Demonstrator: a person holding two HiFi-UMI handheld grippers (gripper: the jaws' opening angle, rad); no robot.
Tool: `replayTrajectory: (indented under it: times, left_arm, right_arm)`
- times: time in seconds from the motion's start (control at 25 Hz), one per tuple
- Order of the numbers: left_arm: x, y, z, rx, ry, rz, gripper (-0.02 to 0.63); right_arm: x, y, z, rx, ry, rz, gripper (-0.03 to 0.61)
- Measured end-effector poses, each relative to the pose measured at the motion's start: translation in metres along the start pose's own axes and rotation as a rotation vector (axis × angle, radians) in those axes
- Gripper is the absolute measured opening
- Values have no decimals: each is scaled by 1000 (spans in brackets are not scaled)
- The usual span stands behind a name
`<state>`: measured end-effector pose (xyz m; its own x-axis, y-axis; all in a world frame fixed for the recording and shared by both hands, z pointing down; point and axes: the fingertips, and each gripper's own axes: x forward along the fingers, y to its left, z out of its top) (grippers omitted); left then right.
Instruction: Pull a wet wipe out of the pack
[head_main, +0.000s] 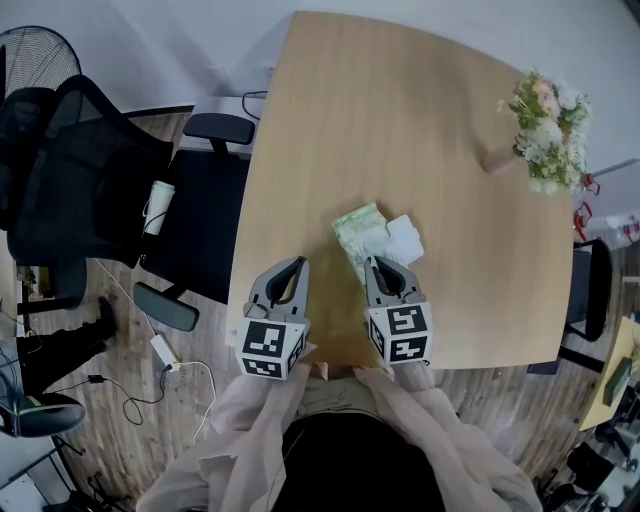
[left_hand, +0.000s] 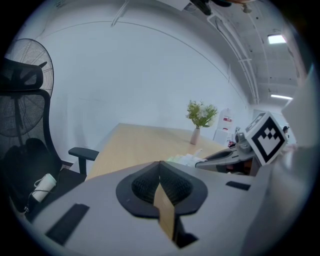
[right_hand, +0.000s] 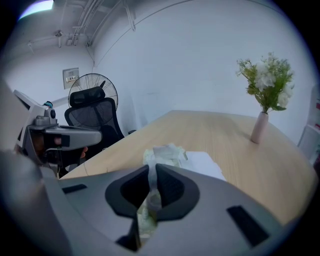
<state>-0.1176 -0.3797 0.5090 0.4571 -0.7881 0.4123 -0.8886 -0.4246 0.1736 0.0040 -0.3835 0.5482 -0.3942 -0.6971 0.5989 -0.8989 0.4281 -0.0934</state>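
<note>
The pack of wet wipes (head_main: 360, 228) lies on the light wooden desk (head_main: 400, 110), towards the near edge and about midway between the left and right edges. A white sheet (head_main: 405, 238) lies flat on the desk, touching the pack on its right side

The right tool (head_main: 377, 262) reaches in from the near edge with its tip at the near end of the pack. In the right gripper view its jaws are pressed together on a pale strip of wet wipe (right_hand: 149, 197) that runs up from the pack between them

The left tool (head_main: 298, 263) is held near the left edge of the desk, to the left of the pack and apart from it. In the left gripper view its jaws meet at the tip with nothing between them; only a sliver of desk shows through the gap behind

A vase of white flowers (head_main: 545, 120) stands near the far right corner. A black office chair (head_main: 200, 215) sits just beside the left edge, and a fan (head_main: 35, 55) stands on the floor behind it
</note>
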Motion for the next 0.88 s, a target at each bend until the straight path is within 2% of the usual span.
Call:
replayTrajectory:
  times: [0.88]
  left_arm:
    - [-18, -23, 1, 39, -22, -23, 11]
  right_arm:
    - [-23, 10, -3, 3, -42, 11, 25]
